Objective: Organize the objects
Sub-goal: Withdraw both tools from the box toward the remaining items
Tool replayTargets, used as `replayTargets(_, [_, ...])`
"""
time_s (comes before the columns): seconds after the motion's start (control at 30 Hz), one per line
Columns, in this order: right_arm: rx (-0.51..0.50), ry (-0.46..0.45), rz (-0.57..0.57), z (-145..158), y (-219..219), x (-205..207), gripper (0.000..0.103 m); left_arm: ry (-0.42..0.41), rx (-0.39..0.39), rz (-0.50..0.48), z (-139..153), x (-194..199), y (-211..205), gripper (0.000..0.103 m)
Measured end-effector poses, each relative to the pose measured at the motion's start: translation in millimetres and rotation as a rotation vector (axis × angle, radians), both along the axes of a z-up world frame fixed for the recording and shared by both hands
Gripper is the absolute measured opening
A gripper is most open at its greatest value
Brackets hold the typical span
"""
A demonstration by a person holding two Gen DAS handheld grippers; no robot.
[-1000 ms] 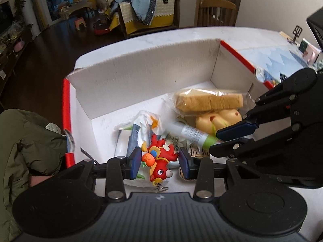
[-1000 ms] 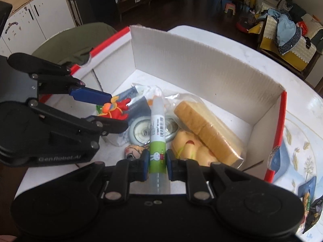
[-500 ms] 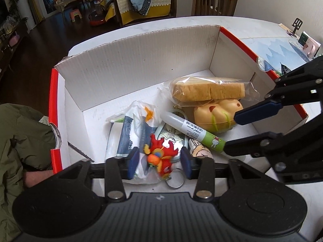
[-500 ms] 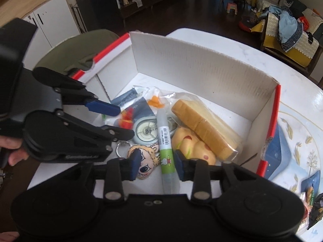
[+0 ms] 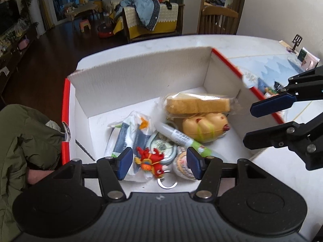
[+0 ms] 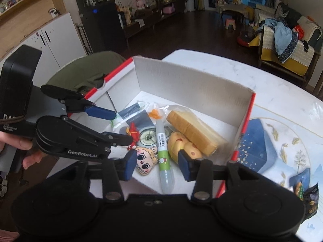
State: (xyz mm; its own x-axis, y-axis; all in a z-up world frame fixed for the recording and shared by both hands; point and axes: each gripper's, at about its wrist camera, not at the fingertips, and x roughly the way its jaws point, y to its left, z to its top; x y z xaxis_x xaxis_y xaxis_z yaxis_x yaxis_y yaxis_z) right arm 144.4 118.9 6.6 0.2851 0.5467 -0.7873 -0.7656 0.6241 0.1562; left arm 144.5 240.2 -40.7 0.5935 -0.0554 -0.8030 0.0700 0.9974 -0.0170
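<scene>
Several small things are lying loose on the floor of the white box [image 5: 141,84]: a red toy keyring [image 5: 150,162], a green-and-white tube [image 6: 164,155], a doll-face charm [image 6: 145,159], a bagged bread slice [image 5: 196,105] and a yellow toy [image 5: 206,127], all crowding the near corner. Left tongs [image 5: 159,162] are opening above the keyring, pads clear of it; right tongs [image 6: 155,164] are opening either side of the tube, not pressing it. Both look like fresh drops, judging by the slack poses. Right view is showing the person's hand [image 6: 24,145] on the left handle and a snack packet [image 6: 306,195] out on the tabletop [image 6: 282,104]; left view is showing the keyring's metal loop.
</scene>
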Motion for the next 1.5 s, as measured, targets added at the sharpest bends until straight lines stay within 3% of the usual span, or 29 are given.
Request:
replayTargets(0.17, [0.034,-0.024,0.004,11,-20,-8,0.054,-0.046,-0.010,0.012,18,-13,-17,0.058])
replayTargets(0.27, [0.059,-0.033,0.004,17,-35,-13,0.060,-0.071,-0.023,0.021,28,-21,-29,0.067])
replayTargets(0.47, [0.102,-0.041,0.013,28,-67,-22,0.066,-0.105,-0.042,0.038,41,-32,-58,0.068])
replayTargets(0.6, [0.123,-0.045,0.005,31,-95,-26,0.076,-0.122,-0.059,0.060,46,-35,-80,0.078])
replayTargets(0.8, [0.128,-0.047,-0.019,28,-143,-27,0.091,-0.141,-0.092,0.082,44,-33,-116,0.078])
replayTargets(0.9, [0.124,-0.047,-0.045,24,-167,-26,0.099,-0.132,-0.109,0.080,41,-29,-135,0.084])
replayTargets(1.07, [0.097,-0.074,-0.095,16,-205,-21,0.100,-0.119,-0.125,0.058,35,-20,-169,0.085])
replayTargets(1.17, [0.083,-0.082,-0.118,10,-226,-16,0.100,-0.115,-0.137,0.048,31,-12,-188,0.100])
replayTargets(1.5, [0.060,-0.067,-0.229,-6,-285,21,0.100,-0.081,-0.135,0.042,11,18,-237,0.102])
